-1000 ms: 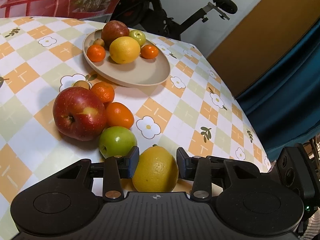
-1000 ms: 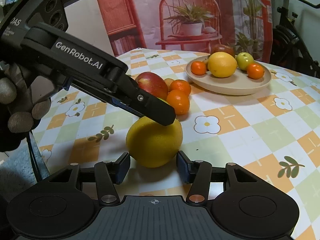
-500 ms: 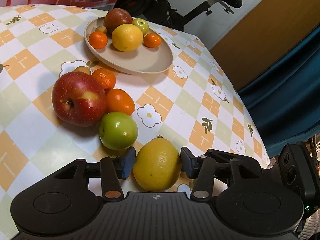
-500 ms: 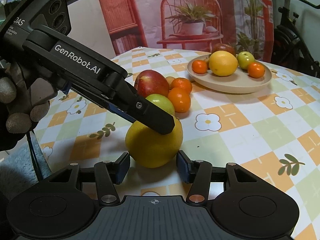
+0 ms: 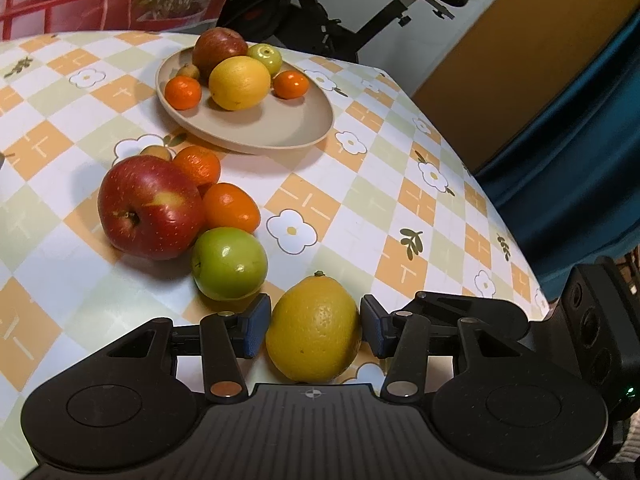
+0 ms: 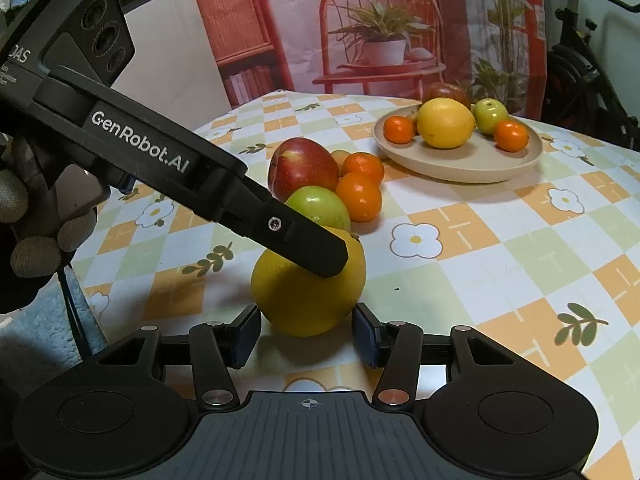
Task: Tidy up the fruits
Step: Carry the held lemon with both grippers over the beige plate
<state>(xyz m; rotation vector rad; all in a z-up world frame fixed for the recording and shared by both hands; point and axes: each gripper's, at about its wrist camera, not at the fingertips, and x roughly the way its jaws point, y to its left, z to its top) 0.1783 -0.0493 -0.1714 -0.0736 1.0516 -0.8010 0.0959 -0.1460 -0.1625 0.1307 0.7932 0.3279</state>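
Note:
A yellow lemon (image 5: pixel 314 328) lies on the checked tablecloth between the pads of my left gripper (image 5: pixel 314 326), whose jaws stand close on both sides of it with thin gaps. In the right wrist view the same lemon (image 6: pixel 304 296) lies just ahead of my open right gripper (image 6: pixel 306 334), and the left gripper's finger (image 6: pixel 304 246) crosses over it. Beside it lie a green apple (image 5: pixel 229 263), a red apple (image 5: pixel 150 208) and two tangerines (image 5: pixel 230 208). A beige plate (image 5: pixel 280 128) holds a lemon, apples and tangerines.
The table edge (image 5: pixel 516 248) curves off at the right, with a blue curtain beyond. An exercise bike (image 5: pixel 360 20) stands behind the plate. A gloved hand (image 6: pixel 32 236) holds the left gripper at the table's left side.
The left gripper has risen and tilted, so the fruits sit lower in its view. Its jaws have opened slightly around the lemon. The right gripper has barely moved.

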